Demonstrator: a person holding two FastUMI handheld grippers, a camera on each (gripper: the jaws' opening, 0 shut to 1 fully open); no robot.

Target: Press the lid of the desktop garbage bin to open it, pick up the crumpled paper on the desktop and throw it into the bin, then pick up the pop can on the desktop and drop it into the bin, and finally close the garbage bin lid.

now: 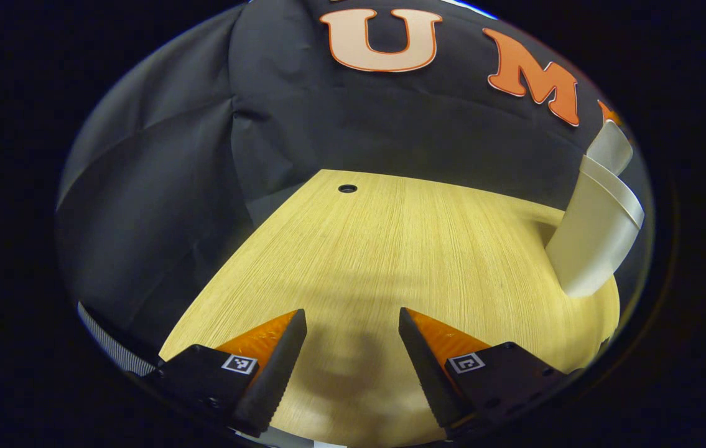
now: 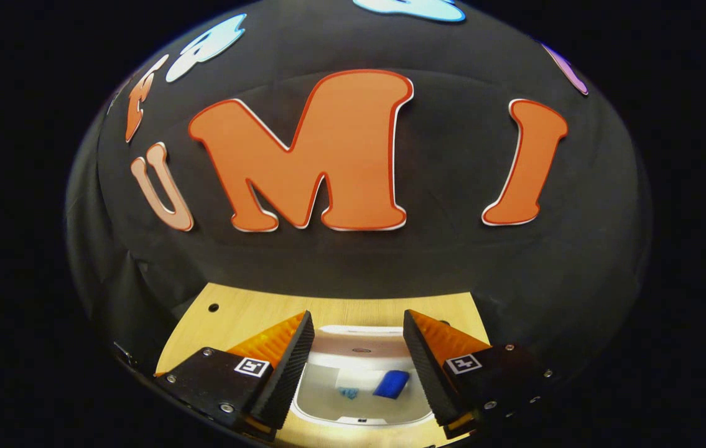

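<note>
White garbage bin [image 2: 362,398] on the wooden desktop, lid [image 1: 608,146] raised, blue pop can [image 2: 391,384] inside.

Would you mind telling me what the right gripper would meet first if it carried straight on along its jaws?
Probably the open garbage bin: the right gripper, jaws apart and empty, hangs above its mouth, where a blue object lies inside. How far below is unclear.
</note>
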